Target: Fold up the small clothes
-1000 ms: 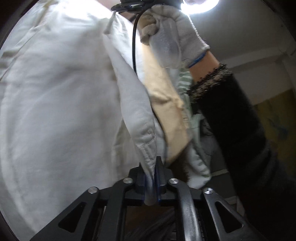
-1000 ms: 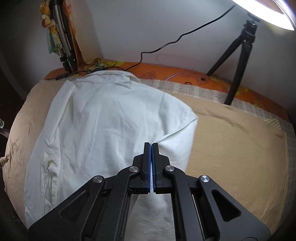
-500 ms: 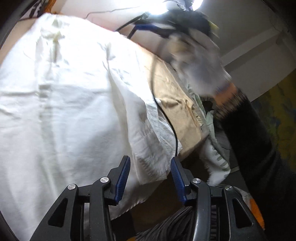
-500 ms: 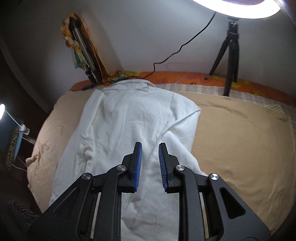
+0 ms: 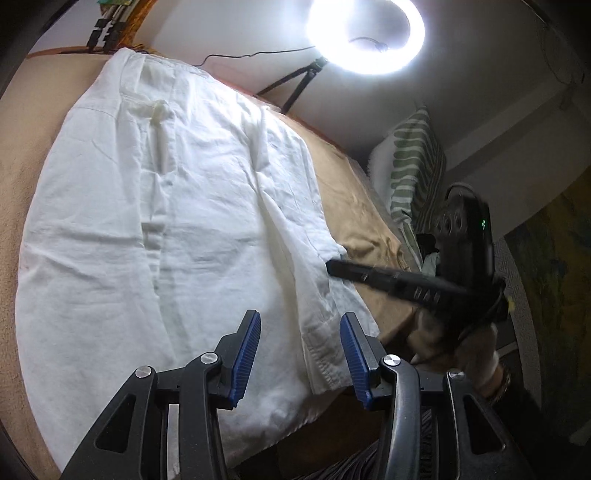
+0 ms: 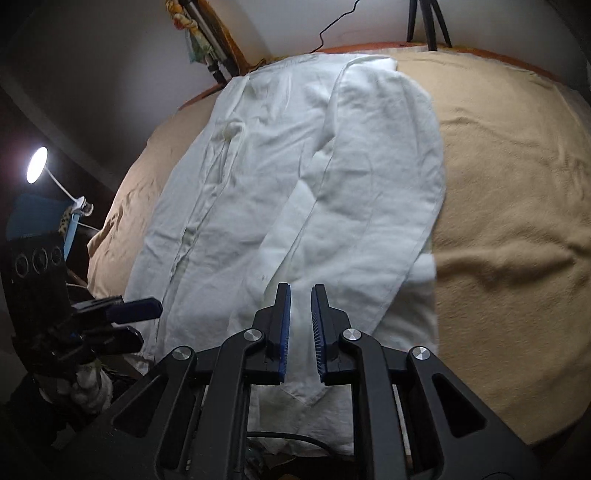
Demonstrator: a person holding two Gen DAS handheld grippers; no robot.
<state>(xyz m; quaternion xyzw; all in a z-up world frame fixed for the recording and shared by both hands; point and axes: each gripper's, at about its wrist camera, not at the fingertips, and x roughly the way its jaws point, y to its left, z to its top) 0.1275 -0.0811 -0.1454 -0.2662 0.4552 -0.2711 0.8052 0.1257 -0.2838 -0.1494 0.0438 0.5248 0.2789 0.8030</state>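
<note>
While both of our grippers hang over the bed, neither one holds cloth. Our left gripper (image 5: 300,354) stands wide open, its blue pads (image 5: 246,354) spread to either side of the folded sleeve's cuff (image 5: 328,354) without closing on it; whether a pad brushes the fabric we cannot tell. Our right gripper (image 6: 300,326) is open only narrowly, with a slim gap between its pads and nothing in it, poised above the hem end of the white shirt (image 6: 295,192).

That shirt lies flat on the tan blanket (image 6: 517,221), long axis running away from us, collar toward the far wall and hem toward the near edge of the bed. One sleeve (image 6: 369,177) is folded in over the body and lies lengthwise along it.

A second ago our left gripper was clamped on the lifted sleeve edge and our right was shut tight; half a second ago both had opened, and now the sleeve rests on the shirt.

Behind the bed we see a ring light (image 5: 365,35) on a tripod, and a striped pillow (image 5: 417,166) sits to the right.
</note>
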